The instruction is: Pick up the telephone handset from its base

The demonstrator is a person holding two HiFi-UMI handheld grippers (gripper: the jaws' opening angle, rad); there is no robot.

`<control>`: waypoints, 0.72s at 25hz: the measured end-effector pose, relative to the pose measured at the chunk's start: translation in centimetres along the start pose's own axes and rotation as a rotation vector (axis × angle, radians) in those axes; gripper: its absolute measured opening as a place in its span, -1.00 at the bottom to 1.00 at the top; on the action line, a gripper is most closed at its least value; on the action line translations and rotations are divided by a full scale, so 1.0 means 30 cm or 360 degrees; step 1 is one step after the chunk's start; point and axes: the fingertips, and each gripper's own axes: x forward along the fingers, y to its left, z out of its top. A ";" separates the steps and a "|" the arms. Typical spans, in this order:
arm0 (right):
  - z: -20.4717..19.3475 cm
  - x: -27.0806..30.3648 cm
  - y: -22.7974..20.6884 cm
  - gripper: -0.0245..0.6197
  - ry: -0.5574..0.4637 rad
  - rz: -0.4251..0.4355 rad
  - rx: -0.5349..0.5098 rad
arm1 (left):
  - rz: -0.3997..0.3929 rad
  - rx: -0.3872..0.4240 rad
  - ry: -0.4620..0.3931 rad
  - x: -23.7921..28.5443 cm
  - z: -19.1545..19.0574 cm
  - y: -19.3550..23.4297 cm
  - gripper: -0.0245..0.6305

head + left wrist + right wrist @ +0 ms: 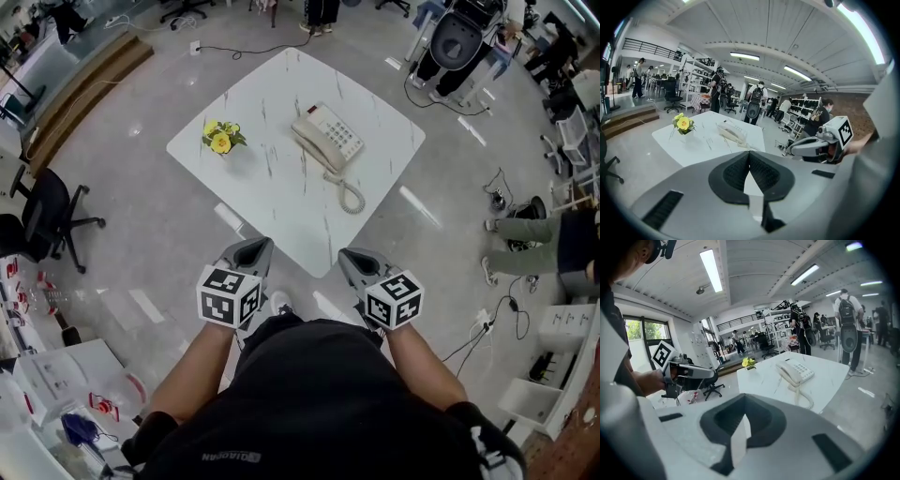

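Note:
A cream telephone (328, 133) sits on the white marble table (272, 192), right of the middle. Its handset (314, 142) lies in the cradle on the base's left side, and a coiled cord (349, 195) trails toward the near edge. My left gripper (258, 247) and right gripper (352, 255) hang side by side over the floor, short of the table's near corner. Both have their jaws together with nothing between them. The telephone (732, 133) shows far ahead of the left gripper (749, 153). It also lies ahead of the right gripper (744, 398), handset (788, 373) resting on its base.
A small bunch of yellow flowers (221, 137) stands on the table's left part. A black office chair (47, 211) is on the floor at left. Cables (487, 328) and a seated person's legs (534, 234) lie at right. White boxes (56, 375) sit at lower left.

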 end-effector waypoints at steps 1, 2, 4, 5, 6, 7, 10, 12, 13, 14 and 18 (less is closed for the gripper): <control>0.012 0.018 -0.004 -0.92 -0.0006 -0.0011 0.0001 | -0.0008 0.0004 0.0000 0.008 0.008 0.019 -0.92; 0.024 0.033 -0.010 -0.92 -0.0012 -0.0022 0.0005 | -0.0016 0.0007 0.0001 0.016 0.014 0.036 -0.92; 0.040 0.058 -0.018 -0.92 -0.0019 -0.0045 0.0012 | -0.0034 0.0012 0.0008 0.033 0.024 0.063 -0.92; 0.045 0.066 -0.022 -0.92 -0.0017 -0.0054 0.0014 | -0.0043 0.0014 0.0014 0.042 0.028 0.074 -0.92; 0.047 0.073 -0.025 -0.92 -0.0014 -0.0062 0.0017 | -0.0052 0.0015 0.0018 0.050 0.032 0.082 -0.92; 0.049 0.078 -0.028 -0.92 -0.0011 -0.0070 0.0020 | -0.0060 0.0016 0.0021 0.056 0.036 0.089 -0.92; 0.058 0.091 -0.044 -0.92 -0.0009 -0.0089 0.0030 | -0.0072 0.0019 0.0029 0.076 0.048 0.106 -0.92; 0.064 0.097 -0.054 -0.92 -0.0012 -0.0097 0.0035 | -0.0077 0.0021 0.0039 0.088 0.050 0.112 -0.92; 0.068 0.100 -0.060 -0.92 -0.0014 -0.0100 0.0038 | -0.0080 0.0021 0.0042 0.093 0.052 0.111 -0.92; 0.073 0.102 -0.066 -0.92 -0.0017 -0.0100 0.0040 | -0.0081 0.0022 0.0043 0.096 0.055 0.110 -0.92; 0.102 0.120 -0.095 -0.92 -0.0023 -0.0087 0.0025 | -0.0060 0.0023 0.0033 0.105 0.072 0.116 -0.92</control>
